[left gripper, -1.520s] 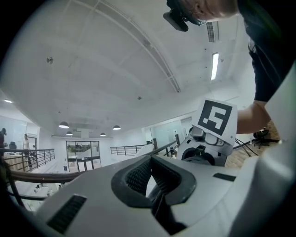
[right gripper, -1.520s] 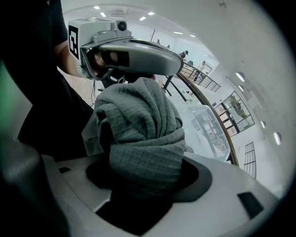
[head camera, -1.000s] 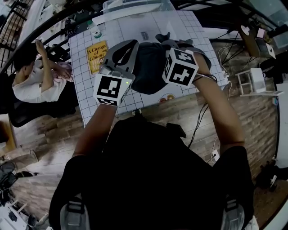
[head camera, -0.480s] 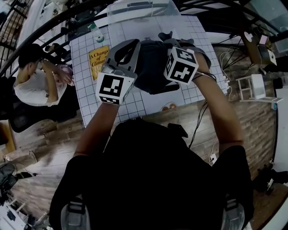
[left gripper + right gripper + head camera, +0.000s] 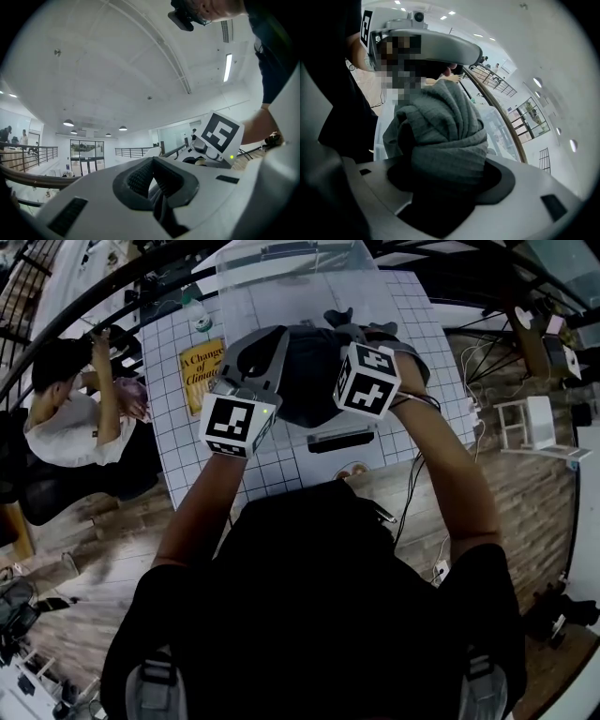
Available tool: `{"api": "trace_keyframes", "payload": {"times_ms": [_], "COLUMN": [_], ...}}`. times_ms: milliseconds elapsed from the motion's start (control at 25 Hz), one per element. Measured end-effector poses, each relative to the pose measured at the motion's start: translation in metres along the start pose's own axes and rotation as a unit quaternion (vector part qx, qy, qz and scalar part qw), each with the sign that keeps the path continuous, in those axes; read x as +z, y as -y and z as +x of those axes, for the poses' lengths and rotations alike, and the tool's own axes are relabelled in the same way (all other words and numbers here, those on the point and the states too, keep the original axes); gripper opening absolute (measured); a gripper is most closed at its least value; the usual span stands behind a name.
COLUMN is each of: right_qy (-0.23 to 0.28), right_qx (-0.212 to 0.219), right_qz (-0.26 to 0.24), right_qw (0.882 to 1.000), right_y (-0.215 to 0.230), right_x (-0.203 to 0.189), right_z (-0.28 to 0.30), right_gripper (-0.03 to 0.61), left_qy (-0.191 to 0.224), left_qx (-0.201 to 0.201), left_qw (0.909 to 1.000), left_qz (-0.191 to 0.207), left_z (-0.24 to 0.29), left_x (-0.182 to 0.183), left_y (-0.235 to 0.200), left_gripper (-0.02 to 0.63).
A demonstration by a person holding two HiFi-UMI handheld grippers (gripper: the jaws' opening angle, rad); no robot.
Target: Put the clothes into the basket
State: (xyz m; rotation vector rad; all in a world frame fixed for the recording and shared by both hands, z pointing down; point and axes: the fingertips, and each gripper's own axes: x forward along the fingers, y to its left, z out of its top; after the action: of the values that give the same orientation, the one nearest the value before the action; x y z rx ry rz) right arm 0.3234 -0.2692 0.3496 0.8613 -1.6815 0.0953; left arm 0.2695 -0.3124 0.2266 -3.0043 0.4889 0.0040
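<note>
A dark grey ribbed garment (image 5: pixel 309 381) hangs between my two grippers over the white gridded table (image 5: pixel 412 324). My right gripper (image 5: pixel 352 334) is shut on a thick bunch of it (image 5: pixel 445 126), which fills the jaws (image 5: pixel 445 173). My left gripper (image 5: pixel 270 345) is at the garment's left edge. Its pads (image 5: pixel 140 176) are pressed together, with a thin grey fold pinched low between them. The clear plastic basket (image 5: pixel 291 263) stands just beyond the garment at the table's far end.
A yellow book (image 5: pixel 202 367) and a bottle (image 5: pixel 197 310) lie left of the grippers. A flat dark object (image 5: pixel 342 439) sits near the table's front edge. A seated person (image 5: pixel 66 423) is at the left, and cables and small shelves (image 5: pixel 525 413) are on the floor at the right.
Both grippers have carried the garment away from the table's front edge toward the basket. The flat dark object near the edge has come into view beneath it.
</note>
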Motion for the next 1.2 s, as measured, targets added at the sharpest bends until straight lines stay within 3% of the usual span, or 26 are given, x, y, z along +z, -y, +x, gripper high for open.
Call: {"api": "trace_keyframes", "payload": {"times_ms": [400, 1200], "right_qy": [0.032, 0.033], "right_qx": [0.039, 0.07], "right_qz": [-0.028, -0.02], "right_qw": [0.998, 0.997], "right_y": [0.003, -0.007], "right_x": [-0.026, -0.064], "right_z": [0.065, 0.176], "right_gripper": [0.311, 0.314], "left_qy": [-0.002, -0.022], "left_qx": [0.055, 0.027], "left_qw": [0.9983, 0.9985], "left_qz": [-0.021, -0.043], "left_z": [0.033, 0.081], "left_x": [-0.034, -0.106], "left_y": [-0.002, 0.003], "left_gripper": [0.003, 0.003]}}
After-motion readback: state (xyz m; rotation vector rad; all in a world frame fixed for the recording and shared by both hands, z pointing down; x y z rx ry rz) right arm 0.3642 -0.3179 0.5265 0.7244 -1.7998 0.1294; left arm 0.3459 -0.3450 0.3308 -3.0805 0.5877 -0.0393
